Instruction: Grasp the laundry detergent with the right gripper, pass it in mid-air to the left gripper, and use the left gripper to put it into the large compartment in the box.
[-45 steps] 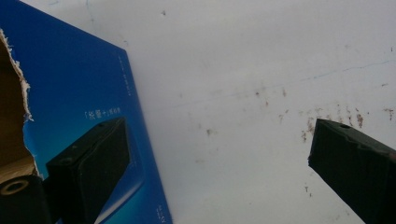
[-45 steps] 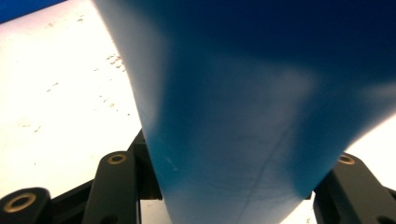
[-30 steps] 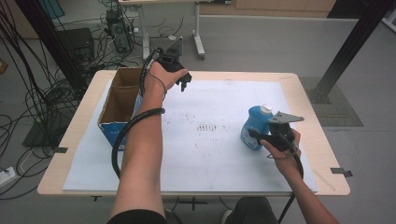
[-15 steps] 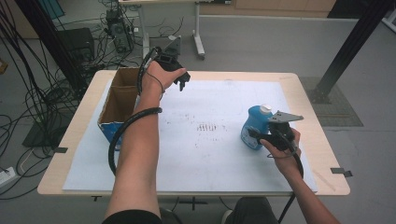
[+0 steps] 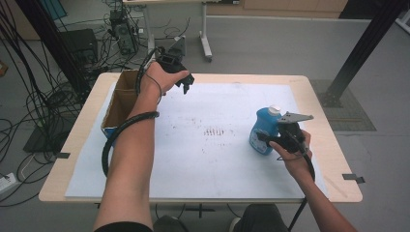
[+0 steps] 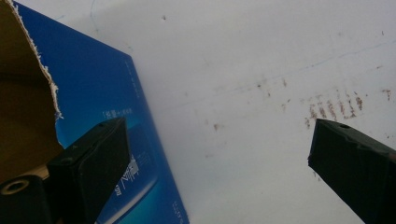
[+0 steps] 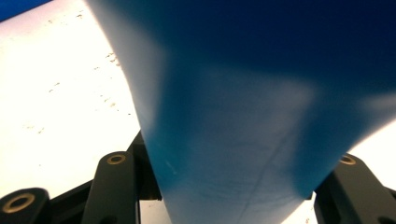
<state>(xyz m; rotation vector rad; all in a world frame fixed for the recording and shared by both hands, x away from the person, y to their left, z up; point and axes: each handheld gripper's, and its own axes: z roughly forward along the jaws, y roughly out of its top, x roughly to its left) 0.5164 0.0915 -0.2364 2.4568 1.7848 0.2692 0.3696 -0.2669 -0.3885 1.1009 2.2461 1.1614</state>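
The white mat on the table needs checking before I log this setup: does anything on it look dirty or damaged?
Yes. The white mat has a patch of brownish, streaky marks near its middle, between the cardboard box and the blue bottle. The box's cut edge looks ragged in the left gripper view. No spill is visible.

The high view looks forward and down from above the person's side, taking in the whole worktop [image 5: 319,87] and the floor beyond. The left gripper view hangs over the white sheet [image 6: 261,56], near the cardboard box [image 6: 23,93], and shares the sheet's brown smudges [image 6: 334,108] with the high view. The right gripper view sits pressed close against the blue bottle [image 7: 243,116], which blurs
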